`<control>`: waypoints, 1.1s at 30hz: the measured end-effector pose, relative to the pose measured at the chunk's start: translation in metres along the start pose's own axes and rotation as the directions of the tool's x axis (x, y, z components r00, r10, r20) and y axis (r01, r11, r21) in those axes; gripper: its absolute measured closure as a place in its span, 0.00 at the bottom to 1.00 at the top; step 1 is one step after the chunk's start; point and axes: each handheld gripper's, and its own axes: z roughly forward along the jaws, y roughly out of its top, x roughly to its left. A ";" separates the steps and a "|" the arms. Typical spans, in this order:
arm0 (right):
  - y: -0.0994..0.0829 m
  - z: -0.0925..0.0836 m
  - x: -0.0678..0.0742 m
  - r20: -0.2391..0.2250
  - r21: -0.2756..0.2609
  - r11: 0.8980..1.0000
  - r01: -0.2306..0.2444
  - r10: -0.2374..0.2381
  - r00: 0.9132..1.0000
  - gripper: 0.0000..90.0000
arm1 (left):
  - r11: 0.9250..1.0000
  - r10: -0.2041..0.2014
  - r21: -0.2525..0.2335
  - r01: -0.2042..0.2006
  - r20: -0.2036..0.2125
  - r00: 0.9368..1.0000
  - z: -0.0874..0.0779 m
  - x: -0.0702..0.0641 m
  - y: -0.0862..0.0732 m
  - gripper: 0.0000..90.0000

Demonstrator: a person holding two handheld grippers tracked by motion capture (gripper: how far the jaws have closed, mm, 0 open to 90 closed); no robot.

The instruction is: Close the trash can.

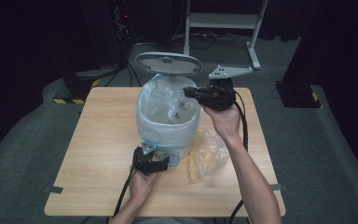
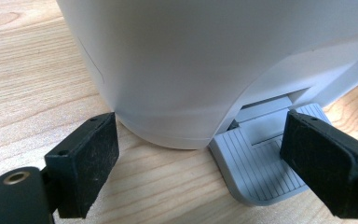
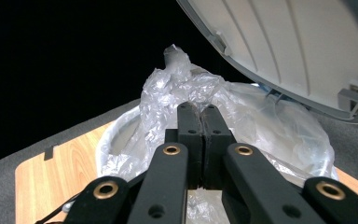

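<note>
- Left gripper: black body, square black pads with small screw holes, a grey three-cornered plate on top.
- Right gripper: black linkages with brass-ringed rivets (four visible), black cable trailing.
- Forearms bare, no sleeves.

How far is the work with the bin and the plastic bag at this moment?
Done: the bin has its lid up, with the left gripper open at the pedal. In hand: the right gripper is shut on a clear plastic bag over the bin's mouth. Left: whether that bag goes in or comes out I cannot tell; a second crumpled bag lies on the table.
</note>
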 end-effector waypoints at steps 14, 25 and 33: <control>-0.006 0.026 -0.006 0.012 0.047 0.999 -0.018 0.018 1.000 0.98 | 1.000 0.000 -0.001 0.000 -0.001 1.000 0.000 0.000 0.000 0.13; -0.014 0.038 -0.011 0.015 0.086 0.996 -0.037 0.036 0.999 0.96 | 1.000 -0.001 -0.001 0.001 0.000 1.000 0.000 0.000 0.000 0.13; -0.020 0.040 -0.013 0.024 0.072 0.996 -0.051 0.050 0.998 0.72 | 1.000 -0.003 -0.001 0.003 0.001 1.000 0.000 0.000 0.000 0.14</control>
